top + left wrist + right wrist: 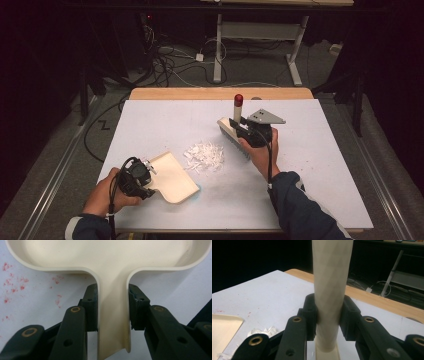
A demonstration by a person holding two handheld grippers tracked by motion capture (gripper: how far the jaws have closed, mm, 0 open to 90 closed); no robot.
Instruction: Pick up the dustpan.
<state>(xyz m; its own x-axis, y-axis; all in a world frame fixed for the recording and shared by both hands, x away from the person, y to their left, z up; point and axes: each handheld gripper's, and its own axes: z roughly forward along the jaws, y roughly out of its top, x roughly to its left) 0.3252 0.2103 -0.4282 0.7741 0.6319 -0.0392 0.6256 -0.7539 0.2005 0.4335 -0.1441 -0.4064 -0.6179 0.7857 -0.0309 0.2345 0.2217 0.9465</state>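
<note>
Cream dustpan [172, 176] lies at the near left of the counter [310, 165], the left gripper [113, 307] clamped on its handle. Right gripper [329, 315] grips the brush [234, 131] handle, just right of the white paper scraps [205, 156].

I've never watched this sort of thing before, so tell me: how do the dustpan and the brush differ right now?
The dustpan lies flat on the table, while the brush stands with its handle upright. The dustpan is broad and shallow; the brush is narrow with a red tip on its handle. The dustpan sits left of the paper scraps, the brush right of them. Both are cream plastic, each clamped by its handle: left gripper, right gripper.
</note>
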